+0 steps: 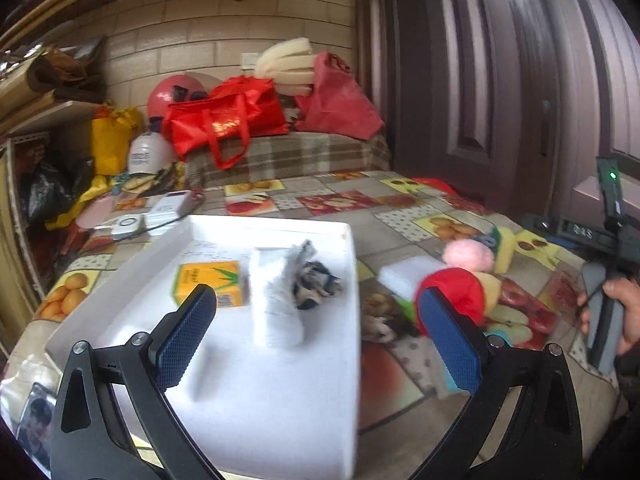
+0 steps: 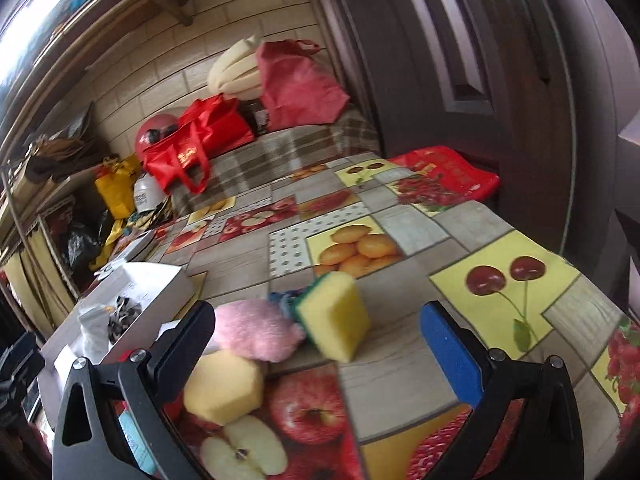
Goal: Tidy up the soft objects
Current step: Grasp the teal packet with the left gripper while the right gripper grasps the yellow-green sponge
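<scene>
A white tray sits on the fruit-print tablecloth and holds a yellow carton, a white cloth roll and a black-and-white fluffy piece. My left gripper hangs open above the tray's right edge, nothing between its fingers. To the tray's right lie a red plush, a pink pompom and a white foam block. My right gripper is open low over the table. Ahead of it lie a yellow-green sponge, the pink pompom and a pale yellow foam piece.
Red bags and foam pads are piled on a plaid-covered bench behind the table. A dark door stands at the right. White devices lie past the tray. A hand holds the other gripper's handle at right.
</scene>
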